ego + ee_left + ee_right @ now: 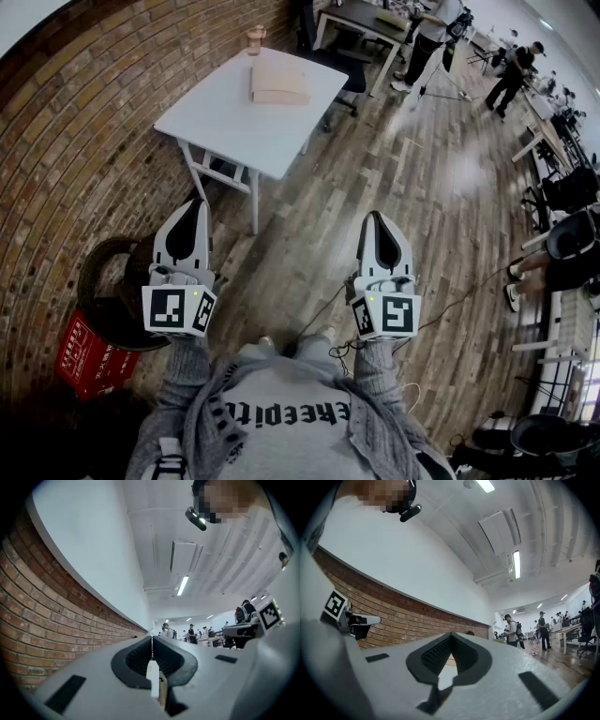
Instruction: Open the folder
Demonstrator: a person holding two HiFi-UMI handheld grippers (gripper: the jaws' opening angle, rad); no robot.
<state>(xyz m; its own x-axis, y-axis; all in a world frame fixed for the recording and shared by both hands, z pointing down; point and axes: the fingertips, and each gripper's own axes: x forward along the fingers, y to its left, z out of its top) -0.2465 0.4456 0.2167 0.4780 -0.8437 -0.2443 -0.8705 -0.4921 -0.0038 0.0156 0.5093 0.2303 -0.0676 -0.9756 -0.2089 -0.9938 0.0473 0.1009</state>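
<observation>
Standing well back from the white table — folder lies flat on its far part, straight ahead. Left gripper and right gripper: jaws together, nothing held. Neither clearly nearer — folder's long axis unclear.

Wood floor lies open between the left hand-held gripper, the right hand-held gripper and the table. Brick wall bounds the left side. Red crate and black round object sit low left. The table top is bare around the folder; a cup stands at the far edge.
</observation>
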